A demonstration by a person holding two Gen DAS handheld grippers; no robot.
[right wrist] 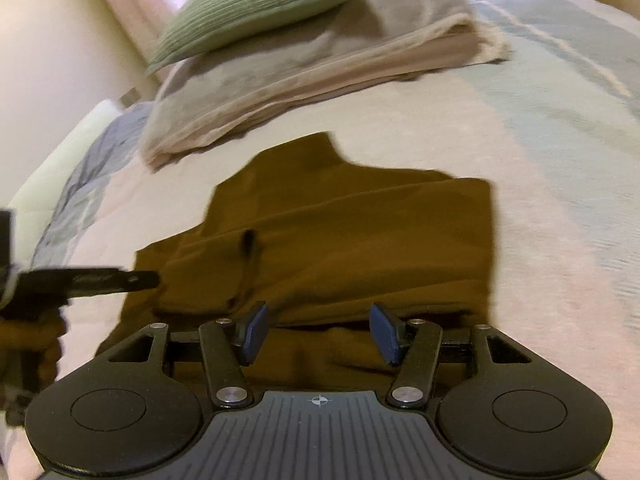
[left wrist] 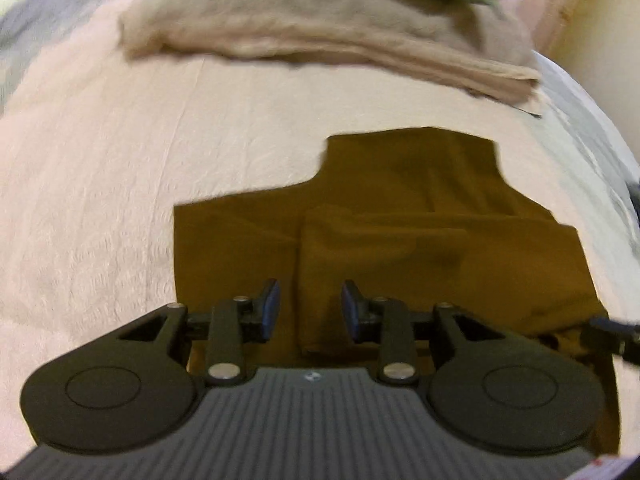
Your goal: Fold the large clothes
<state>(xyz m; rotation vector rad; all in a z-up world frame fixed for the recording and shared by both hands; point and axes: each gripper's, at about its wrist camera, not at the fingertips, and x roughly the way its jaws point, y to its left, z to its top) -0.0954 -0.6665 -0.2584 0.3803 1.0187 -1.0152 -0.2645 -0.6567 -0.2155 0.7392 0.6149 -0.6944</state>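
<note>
Your left gripper [left wrist: 308, 307] and right gripper [right wrist: 319, 333] both hung spread and empty over the near edge of the brown garment [left wrist: 400, 232], which lay partly folded, apparently flat, on the bed [left wrist: 100, 200].

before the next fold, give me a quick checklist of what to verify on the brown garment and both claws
1. Left claw open: ok, the pads stand apart with nothing between them.
2. Right claw open: ok, pads apart, empty.
3. Garment lying on the bed cover: ok, partly folded, a layer already laid over.
4. Near edge within reach of both claws: ok, each sits over the near hem.
5. Layers smooth: not ok, creases run across the garment in the right wrist view.
6. Room behind for the fold: ok, bare cover lies between the garment and the blanket stack.
</note>
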